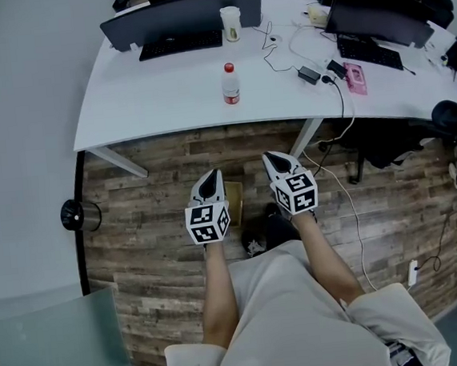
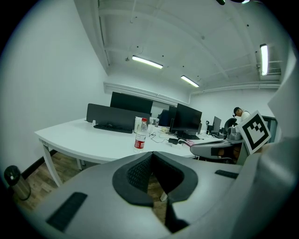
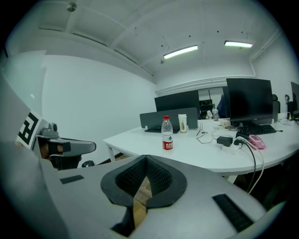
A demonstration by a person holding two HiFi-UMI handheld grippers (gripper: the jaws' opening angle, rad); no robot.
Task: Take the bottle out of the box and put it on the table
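Note:
A clear plastic bottle (image 1: 230,84) with a red cap and red label stands upright on the white table (image 1: 141,106), well ahead of both grippers. It also shows in the left gripper view as the bottle (image 2: 140,135) and in the right gripper view as the bottle (image 3: 167,134). My left gripper (image 1: 212,174) and right gripper (image 1: 271,157) hover side by side over the wooden floor, short of the table's front edge. Both are shut with nothing between the jaws. A brown cardboard box (image 1: 235,202) lies on the floor between them, mostly hidden.
On the table are a keyboard (image 1: 180,43), a paper cup (image 1: 231,23), a power adapter (image 1: 310,74) with cables and a pink item (image 1: 355,77). A black bin (image 1: 77,214) stands on the floor at left. Table legs (image 1: 118,161) and a dark chair (image 1: 386,147) flank the space.

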